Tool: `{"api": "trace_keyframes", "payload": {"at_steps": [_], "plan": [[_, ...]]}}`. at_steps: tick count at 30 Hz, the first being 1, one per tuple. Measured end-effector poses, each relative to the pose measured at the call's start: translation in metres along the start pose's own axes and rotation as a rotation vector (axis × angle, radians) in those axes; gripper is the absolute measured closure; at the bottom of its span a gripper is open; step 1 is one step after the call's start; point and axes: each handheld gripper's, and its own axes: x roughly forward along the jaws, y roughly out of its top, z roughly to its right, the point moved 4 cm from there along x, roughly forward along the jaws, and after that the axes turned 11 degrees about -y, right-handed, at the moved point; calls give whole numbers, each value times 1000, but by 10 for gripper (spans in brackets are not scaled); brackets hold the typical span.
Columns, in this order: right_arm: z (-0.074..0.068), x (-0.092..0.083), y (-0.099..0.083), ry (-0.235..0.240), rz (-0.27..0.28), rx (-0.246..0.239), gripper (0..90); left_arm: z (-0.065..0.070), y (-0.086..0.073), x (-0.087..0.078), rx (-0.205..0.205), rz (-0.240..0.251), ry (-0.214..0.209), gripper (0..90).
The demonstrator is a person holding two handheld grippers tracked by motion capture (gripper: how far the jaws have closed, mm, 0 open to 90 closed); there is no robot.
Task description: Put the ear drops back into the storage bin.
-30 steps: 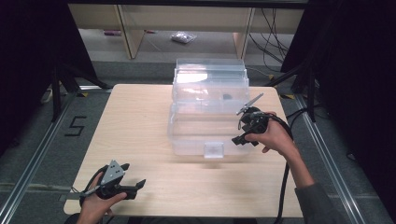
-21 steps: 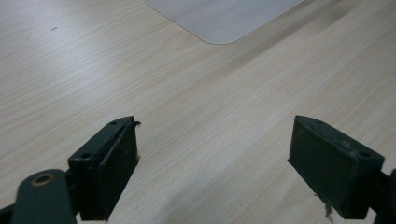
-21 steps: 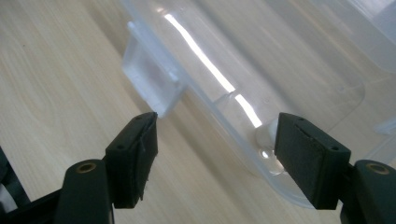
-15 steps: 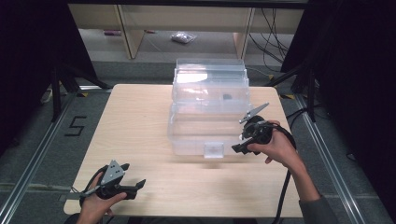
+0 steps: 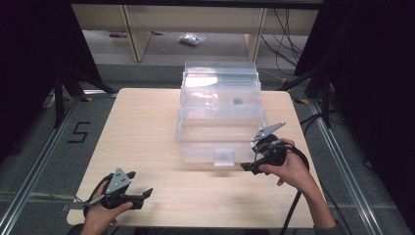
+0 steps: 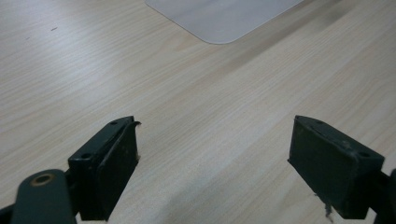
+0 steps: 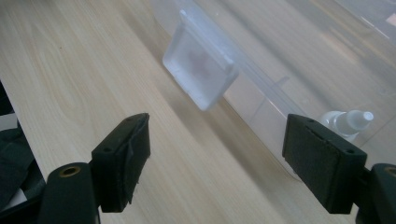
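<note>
A clear plastic lidded box [image 5: 220,105] stands in the middle of the wooden table [image 5: 147,132]. Its front latch [image 5: 225,157] [image 7: 201,77] hangs at the near wall. My right gripper [image 5: 246,167] [image 7: 217,126] is open, low over the wood just right of the latch, with nothing between its jaws. A small white bottle [image 7: 348,122] shows through the box wall. My left gripper [image 5: 139,185] [image 6: 215,135] rests open near the table's front left, over bare wood. The box's near corner [image 6: 224,18] lies ahead of it.
A small dark item [image 5: 238,102] lies inside the box. Wooden shelving [image 5: 137,29] and a plastic bag [image 5: 192,39] are on the floor beyond the table. Cables [image 5: 293,210] trail from the right gripper off the front edge.
My right gripper has come down from beside the box's right side to its front, close to the latch. The left gripper has stayed put.
</note>
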Motion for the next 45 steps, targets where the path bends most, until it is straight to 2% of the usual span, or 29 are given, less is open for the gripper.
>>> {"api": "trace_keyframes", "payload": {"at_steps": [1, 2, 5, 7, 8, 9, 11, 12, 13, 14, 15, 17, 18, 19, 22, 23, 24, 25, 28, 29, 30, 31, 32, 39, 41, 42, 45], "plan": [[0, 1, -1, 9, 5, -11, 229, 0, 0, 0, 0, 0, 0, 151], [-3, 1, -2, -6, 11, 8, 225, -1, 0, -1, 9, -12, 1, 151], [-6, 2, -4, 5, 24, -9, 221, -1, 0, -1, 8, -11, -1, 151], [-9, 3, -7, -15, 16, 1, 220, 0, 0, 0, -1, 0, 1, 151], [-10, 3, -9, 3, 29, 1, 220, -1, 0, -1, 8, -11, 0, 151], [-11, 3, -11, -1, 34, -8, 220, -1, 0, -1, 9, -11, -2, 151], [-13, 5, -13, -3, 44, -4, 220, -2, -1, -2, 23, -29, 6, 151], [-16, 4, -14, 12, 26, 24, 220, -2, -1, -2, 26, -33, 6, 151], [-15, 7, -16, 11, 53, -14, 220, -2, -1, -2, 24, -30, 5, 151], [-16, 9, -19, -8, 60, -4, 220, 0, 0, 0, 2, -1, -2, 151], [-17, 11, -20, 1, 70, -10, 221, 0, 0, 0, 3, -1, -2, 151], [-19, 13, -25, -1, 86, 5, 226, 0, 0, 0, -1, 0, 0, 151], [-20, 15, -28, 6, 82, 23, 227, -1, 0, -1, 8, -11, -1, 151], [-21, 18, -32, 4, 74, 15, 228, -2, -1, -2, 26, -33, 4, 151], [-22, 24, -40, 5, 76, 37, 231, 0, 0, -1, 11, -11, 0, 151], [-21, 26, -44, 0, 68, 22, 231, 0, 0, 0, 3, -1, -2, 151], [-23, 28, -46, 11, 62, 36, 230, 0, 0, -1, 9, -12, 0, 151], [-22, 31, -50, 0, 58, 50, 230, -1, 0, -1, 16, -20, -3, 151], [-22, 36, -56, 2, 65, 49, 231, 0, 0, -1, 15, -19, -2, 151], [-22, 35, -57, 3, 55, 52, 231, 0, 0, 0, 7, -9, -2, 151], [-22, 36, -58, 4, 62, 59, 231, -2, -1, -2, 25, -32, 8, 151], [-24, 36, -59, 14, 58, 83, 230, -2, -1, -1, 19, -25, 5, 152], [-24, 36, -59, 15, 62, 84, 231, -2, -1, -2, 25, -31, 5, 151], [-24, 38, -63, 6, 81, 64, 229, 0, 0, -1, 9, -12, -4, 151], [-25, 39, -65, 1, 106, 76, 223, 0, 0, -1, 9, -12, -5, 151], [-28, 36, -66, 16, 73, 107, 223, 0, 0, -1, 9, -11, -5, 151], [-27, 37, -69, 5, 94, 115, 217, 0, 0, -1, 9, -11, -6, 151]]}}
